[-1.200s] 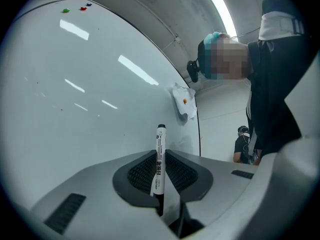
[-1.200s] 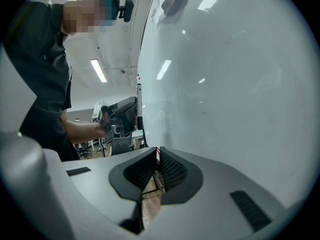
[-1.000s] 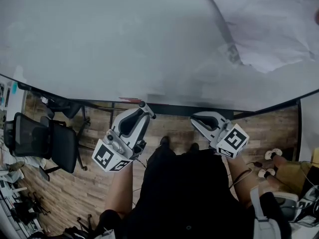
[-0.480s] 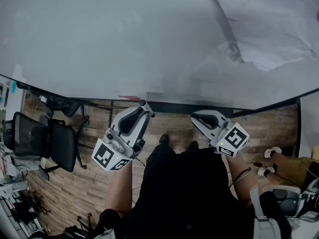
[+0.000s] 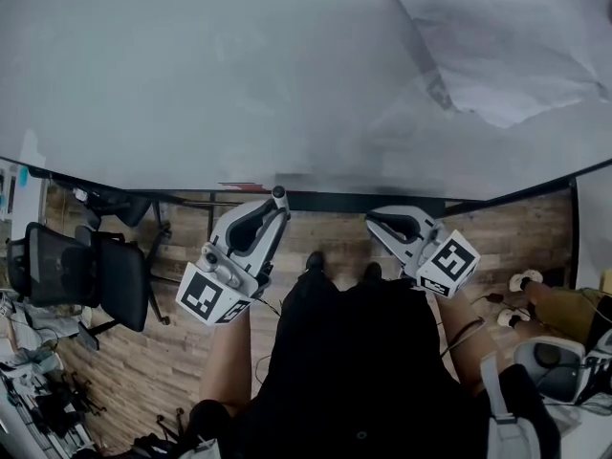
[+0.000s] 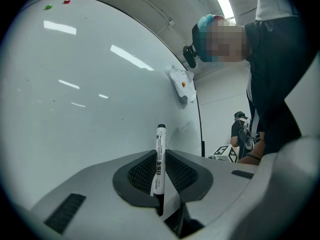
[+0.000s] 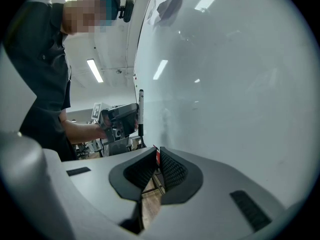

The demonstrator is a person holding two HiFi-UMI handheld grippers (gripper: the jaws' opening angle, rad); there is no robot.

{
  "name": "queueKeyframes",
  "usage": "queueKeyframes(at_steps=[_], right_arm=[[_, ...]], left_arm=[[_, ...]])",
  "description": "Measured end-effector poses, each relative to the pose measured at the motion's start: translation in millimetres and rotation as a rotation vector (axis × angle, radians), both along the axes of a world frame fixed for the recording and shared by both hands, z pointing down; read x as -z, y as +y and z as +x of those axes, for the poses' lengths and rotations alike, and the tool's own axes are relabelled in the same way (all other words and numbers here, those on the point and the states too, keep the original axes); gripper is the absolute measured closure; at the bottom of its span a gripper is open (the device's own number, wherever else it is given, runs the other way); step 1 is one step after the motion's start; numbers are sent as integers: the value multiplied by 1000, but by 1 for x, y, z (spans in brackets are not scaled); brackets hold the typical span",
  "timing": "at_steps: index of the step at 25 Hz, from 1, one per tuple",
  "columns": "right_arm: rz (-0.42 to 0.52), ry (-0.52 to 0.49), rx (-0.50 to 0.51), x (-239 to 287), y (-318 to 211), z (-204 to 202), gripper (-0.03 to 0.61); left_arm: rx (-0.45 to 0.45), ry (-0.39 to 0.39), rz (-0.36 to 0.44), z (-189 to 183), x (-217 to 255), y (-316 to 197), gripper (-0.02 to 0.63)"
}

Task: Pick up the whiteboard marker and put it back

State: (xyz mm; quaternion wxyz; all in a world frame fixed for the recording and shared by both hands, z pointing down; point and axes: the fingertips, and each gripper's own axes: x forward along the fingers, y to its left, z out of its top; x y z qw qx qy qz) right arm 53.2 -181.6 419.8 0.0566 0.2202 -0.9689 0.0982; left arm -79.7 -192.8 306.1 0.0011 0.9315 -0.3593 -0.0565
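My left gripper [image 6: 160, 180] is shut on a white whiteboard marker [image 6: 159, 159] with a black cap, which stands up from between the pads. In the head view the left gripper [image 5: 276, 197] points at the lower edge of the whiteboard [image 5: 239, 84], with the marker's tip close to the dark ledge [image 5: 335, 202]. The right gripper view shows the marker [image 7: 141, 109] upright beside the board. My right gripper [image 7: 156, 165] is shut with nothing in it; in the head view the right gripper [image 5: 375, 220] is level with the left one, below the ledge.
A red object [image 5: 244, 188] lies at the board's bottom edge, left of my left gripper. A crumpled paper [image 5: 516, 46] hangs on the board at upper right. An office chair [image 5: 86, 271] stands on the wooden floor at left. Another person's feet [image 5: 521, 299] are at right.
My left gripper has turned slightly with the marker still held. The right gripper has stayed in place.
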Motion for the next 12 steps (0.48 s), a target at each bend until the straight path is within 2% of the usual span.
queueKeyframes(at_steps=[7,12], right_arm=[[-14,9,-36,-6,-2,17,546],[-22,16,-57,-10,-3,27,546]], left_arm=[[-46,-20,-53,14,-21,-11,546],[-57,-113,-79,24,-48,-20,546]])
